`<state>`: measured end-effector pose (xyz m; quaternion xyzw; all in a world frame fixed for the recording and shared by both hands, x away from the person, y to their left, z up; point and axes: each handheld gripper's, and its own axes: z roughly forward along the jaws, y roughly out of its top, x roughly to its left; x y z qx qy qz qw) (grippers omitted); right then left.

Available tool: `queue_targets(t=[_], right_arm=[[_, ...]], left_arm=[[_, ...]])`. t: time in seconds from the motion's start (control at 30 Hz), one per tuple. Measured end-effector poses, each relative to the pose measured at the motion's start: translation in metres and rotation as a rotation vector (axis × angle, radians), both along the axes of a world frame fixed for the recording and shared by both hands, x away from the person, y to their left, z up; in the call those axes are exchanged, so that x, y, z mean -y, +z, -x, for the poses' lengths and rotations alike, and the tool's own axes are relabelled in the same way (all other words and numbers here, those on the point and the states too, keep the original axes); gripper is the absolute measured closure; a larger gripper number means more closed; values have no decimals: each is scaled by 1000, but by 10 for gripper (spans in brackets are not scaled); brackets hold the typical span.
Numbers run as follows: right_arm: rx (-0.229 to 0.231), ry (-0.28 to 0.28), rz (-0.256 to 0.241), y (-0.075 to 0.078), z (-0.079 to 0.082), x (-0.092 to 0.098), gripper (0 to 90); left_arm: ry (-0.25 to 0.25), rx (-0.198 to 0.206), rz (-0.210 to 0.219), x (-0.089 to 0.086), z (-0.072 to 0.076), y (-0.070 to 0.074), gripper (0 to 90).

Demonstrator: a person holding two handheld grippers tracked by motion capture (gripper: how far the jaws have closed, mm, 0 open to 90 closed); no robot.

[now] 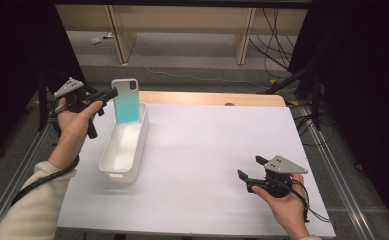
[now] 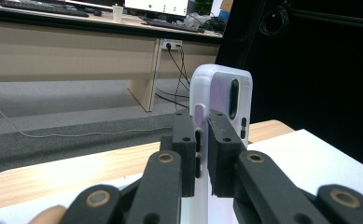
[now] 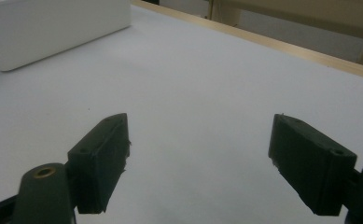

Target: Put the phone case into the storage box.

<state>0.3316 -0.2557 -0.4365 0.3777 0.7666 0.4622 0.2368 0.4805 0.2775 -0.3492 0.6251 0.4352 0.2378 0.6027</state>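
A phone in a white case with a teal back (image 1: 126, 101) stands upright over the far end of a white oblong bin (image 1: 117, 159) at the table's left. My left gripper (image 1: 113, 93) is shut on the phone's left edge. In the left gripper view the black jaws pinch the white case (image 2: 219, 93) at its side, and the camera cutout faces right. My right gripper (image 1: 251, 168) rests low on the white table near the front right, open, with nothing between its fingers (image 3: 102, 158).
The white bin's side (image 3: 48, 28) shows at the upper left of the right gripper view. The white table top (image 1: 207, 150) has a wooden strip (image 1: 217, 98) along its far edge. Cables and desk legs lie on the floor beyond.
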Motion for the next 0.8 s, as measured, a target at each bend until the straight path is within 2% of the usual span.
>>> queue_targets(t=[0.33, 0.4, 0.43, 0.8], right_arm=[[-2, 3, 3, 0, 0, 0, 216], [15, -1, 6, 0, -1, 1, 215], [-3, 3, 3, 0, 0, 0, 215], [-1, 2, 0, 0, 0, 0, 216]], left_arm=[[6, -7, 0, -1, -3, -2, 825], [9, -8, 0, -1, -4, -2, 825], [9, -8, 0, -1, -4, -3, 825], [17, -17, -5, -3, -8, -6, 825]])
